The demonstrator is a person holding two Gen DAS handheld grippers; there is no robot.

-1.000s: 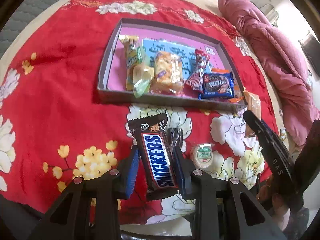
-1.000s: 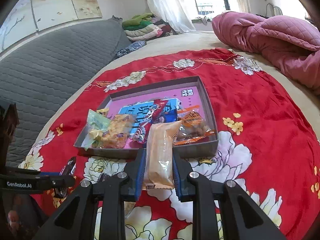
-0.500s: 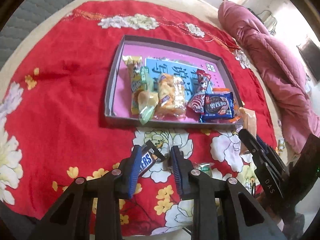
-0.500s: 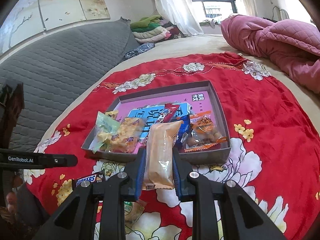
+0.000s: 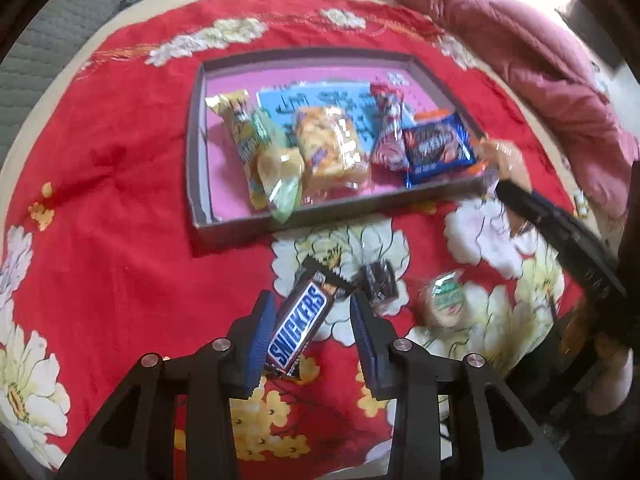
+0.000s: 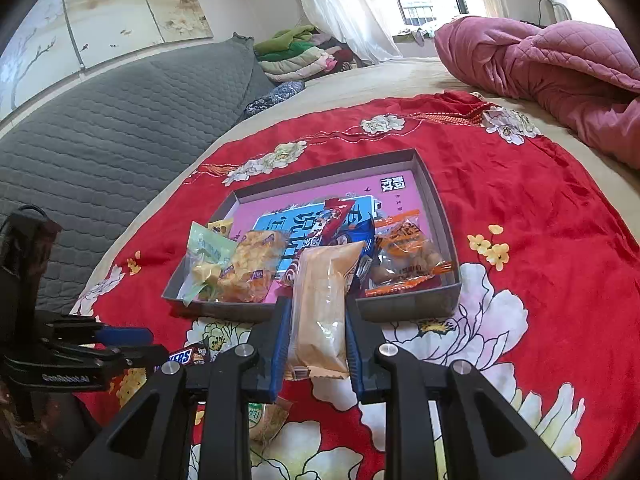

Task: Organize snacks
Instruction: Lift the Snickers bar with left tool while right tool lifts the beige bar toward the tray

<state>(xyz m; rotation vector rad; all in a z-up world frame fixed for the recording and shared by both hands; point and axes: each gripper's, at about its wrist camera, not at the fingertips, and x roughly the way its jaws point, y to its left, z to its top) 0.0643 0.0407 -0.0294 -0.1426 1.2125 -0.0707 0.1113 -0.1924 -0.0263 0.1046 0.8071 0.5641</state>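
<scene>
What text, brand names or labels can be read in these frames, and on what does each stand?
"SNICKERS": on the chocolate bar between the fingers of the left tool, whose jaws are opening.
"GenRobot.AI": on the side of that tool in the right wrist view, faint.
Large characters on the blue panel inside the tray: not legible to me.
Print on the blue cookie packet and the round green-labelled snack: too blurred.

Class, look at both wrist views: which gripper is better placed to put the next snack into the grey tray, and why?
The right gripper. It already clamps the beige pastry packet just short of the grey tray. The left gripper is opening, with the Snickers bar loose and askew between its jaws.
</scene>
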